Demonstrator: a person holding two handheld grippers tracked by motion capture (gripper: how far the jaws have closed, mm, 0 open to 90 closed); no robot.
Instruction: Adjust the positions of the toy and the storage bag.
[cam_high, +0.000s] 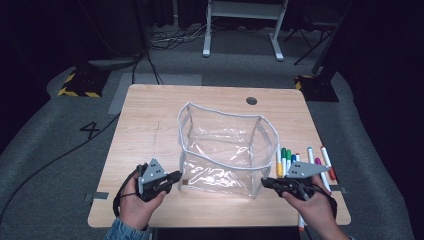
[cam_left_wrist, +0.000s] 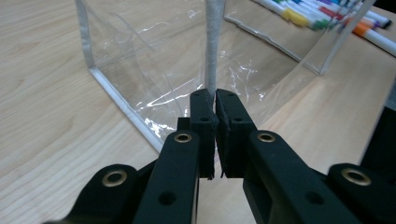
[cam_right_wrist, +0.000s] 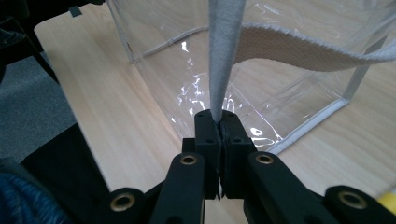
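Wooden table (cam_high: 150, 115), markers (cam_high: 305, 160) beside clear bag (cam_high: 225, 150)

From my seat I can read one mark: a large dark numeral "4" (cam_high: 92, 129) laid on the grey floor (cam_high: 50, 150), left of the counter (cam_high: 150, 107). The yellow-and-black hazard stripes (cam_high: 77, 91) on the floor carry no wording. I can read nothing else.
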